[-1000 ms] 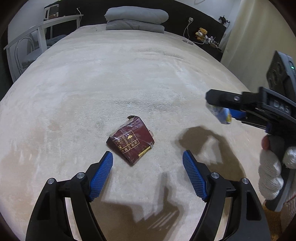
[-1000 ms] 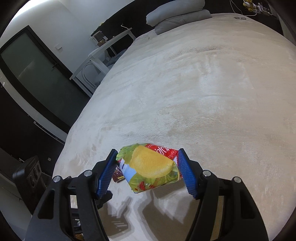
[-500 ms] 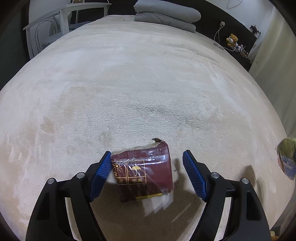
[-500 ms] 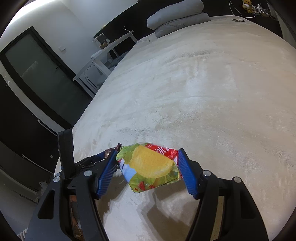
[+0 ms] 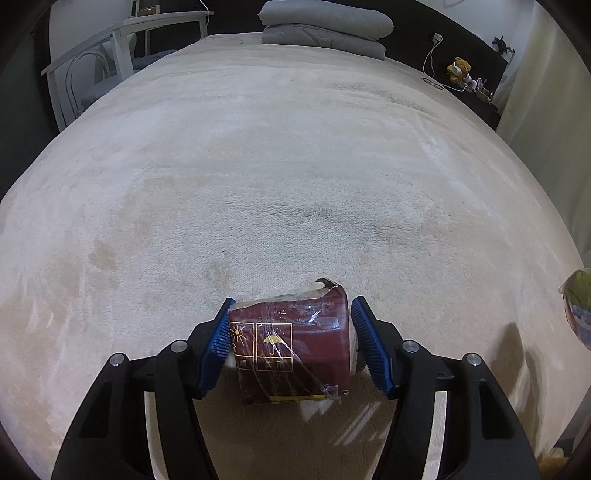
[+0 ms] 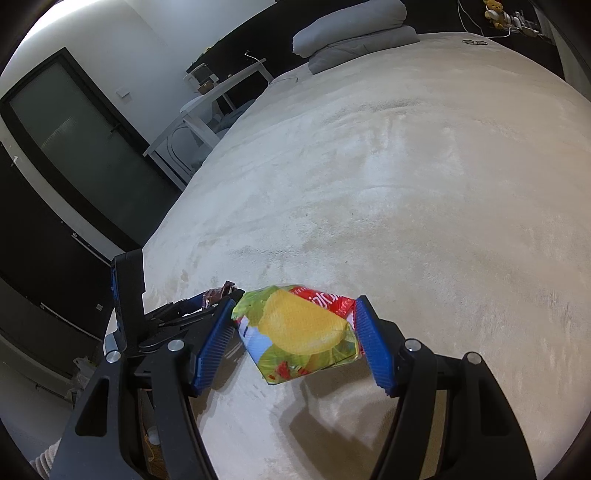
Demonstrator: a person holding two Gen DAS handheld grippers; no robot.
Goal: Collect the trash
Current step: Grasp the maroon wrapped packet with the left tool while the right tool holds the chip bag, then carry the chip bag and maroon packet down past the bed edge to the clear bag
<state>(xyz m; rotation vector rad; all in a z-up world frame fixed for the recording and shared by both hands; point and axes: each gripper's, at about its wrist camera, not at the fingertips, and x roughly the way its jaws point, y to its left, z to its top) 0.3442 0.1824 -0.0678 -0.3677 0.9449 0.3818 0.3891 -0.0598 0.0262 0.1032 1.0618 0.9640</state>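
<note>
The bed (image 5: 295, 166) is the biggest thing here, covered with a cream fluffy blanket that fills nearly all of both views. At its far end lie two grey pillows (image 5: 325, 27), one on top of the other. To the far left of the bed stands a white table (image 5: 122, 33), and in my right wrist view a dark door (image 6: 74, 147) is on the left wall. On the far right, beside the bed, a small yellow teddy bear (image 5: 458, 70) sits on a dark shelf.

My left gripper (image 5: 291, 343) is at the near edge of the bed, and its blue pads press on both sides of a dark red box (image 5: 291, 350) wrapped in clear plastic film. The box has a torn far corner and small sun and umbrella signs on its top face. If the box rests on the blanket or is lifted, I cannot tell.

My right gripper (image 6: 295, 332) is clamped on a crumpled chip bag (image 6: 303, 332), yellow, green and red, held above the blanket with its shadow under it. This bag is to the right of the box, near it.
</note>
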